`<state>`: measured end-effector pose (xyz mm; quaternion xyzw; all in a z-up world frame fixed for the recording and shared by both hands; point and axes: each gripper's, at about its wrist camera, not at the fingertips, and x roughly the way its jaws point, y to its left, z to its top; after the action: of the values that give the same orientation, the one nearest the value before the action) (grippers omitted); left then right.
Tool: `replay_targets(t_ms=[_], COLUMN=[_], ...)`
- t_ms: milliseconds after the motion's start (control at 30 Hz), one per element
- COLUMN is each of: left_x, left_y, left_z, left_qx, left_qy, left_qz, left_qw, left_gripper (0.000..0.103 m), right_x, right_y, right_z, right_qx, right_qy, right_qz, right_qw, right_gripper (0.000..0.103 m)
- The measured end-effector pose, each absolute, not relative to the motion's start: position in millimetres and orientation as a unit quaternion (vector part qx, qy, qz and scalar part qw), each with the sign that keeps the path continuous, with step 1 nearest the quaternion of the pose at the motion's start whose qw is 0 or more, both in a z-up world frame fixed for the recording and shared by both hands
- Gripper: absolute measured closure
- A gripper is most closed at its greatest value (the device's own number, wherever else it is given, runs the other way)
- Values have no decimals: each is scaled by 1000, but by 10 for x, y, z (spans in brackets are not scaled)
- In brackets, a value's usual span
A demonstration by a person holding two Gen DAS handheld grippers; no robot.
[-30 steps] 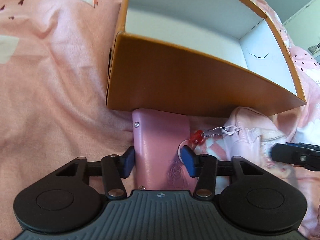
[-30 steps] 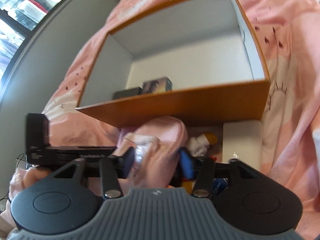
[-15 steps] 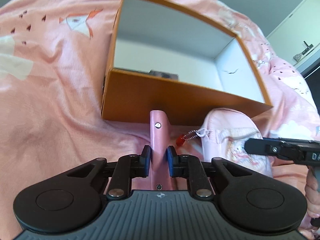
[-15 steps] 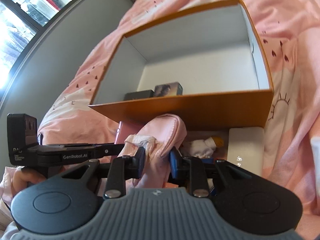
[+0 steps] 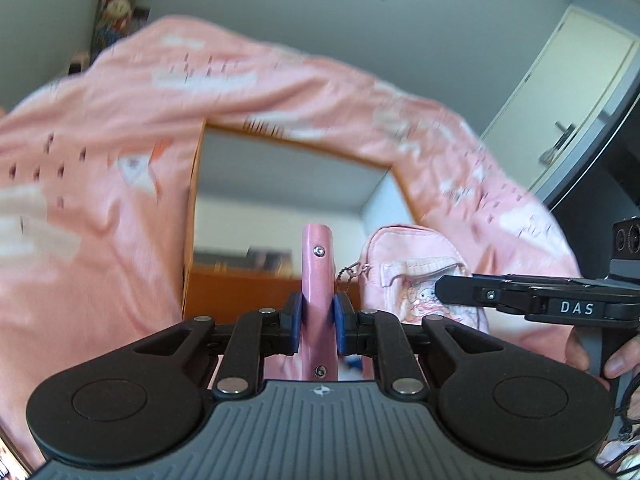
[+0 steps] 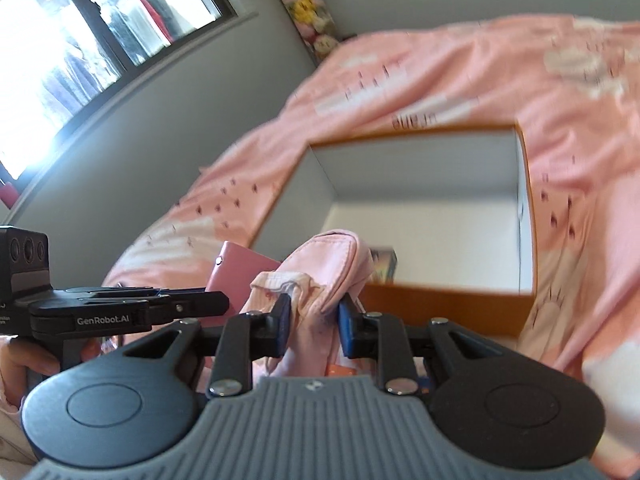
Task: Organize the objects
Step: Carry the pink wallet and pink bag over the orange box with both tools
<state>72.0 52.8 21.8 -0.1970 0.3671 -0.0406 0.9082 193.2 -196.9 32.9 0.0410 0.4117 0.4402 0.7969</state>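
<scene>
Black claw, blue pads, silver screws

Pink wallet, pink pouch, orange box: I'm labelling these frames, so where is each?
Pink wallet (image 5: 316, 276): left wrist view, its upright edge.
Pink pouch (image 6: 340, 264): right wrist view, its upper flap.
Orange box (image 6: 440, 308): right wrist view, its near wall.

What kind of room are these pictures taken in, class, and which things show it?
Most likely a bedroom: a pink patterned bedspread covers a bed, soft toys are stacked in the corner, and a window and a door are in view.
</scene>
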Motion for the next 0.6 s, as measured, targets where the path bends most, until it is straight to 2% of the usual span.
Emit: replay_targets(t_ms=[333,600], left_x=[1329,2287], left_y=[659,744], left_z=[569,129], left_qx=[-158,-132], left_qy=[337,400], left_qz=[-49,-15], left_qw=[927,907], left_gripper=[85,85], right_x=[2261,2893], right_y=[-1752,-1500], right_z=[759,559], right_qx=[12,16], right_qy=[330,340], right_qz=[446,414], right_qw=[832,844], right_gripper=[77,78])
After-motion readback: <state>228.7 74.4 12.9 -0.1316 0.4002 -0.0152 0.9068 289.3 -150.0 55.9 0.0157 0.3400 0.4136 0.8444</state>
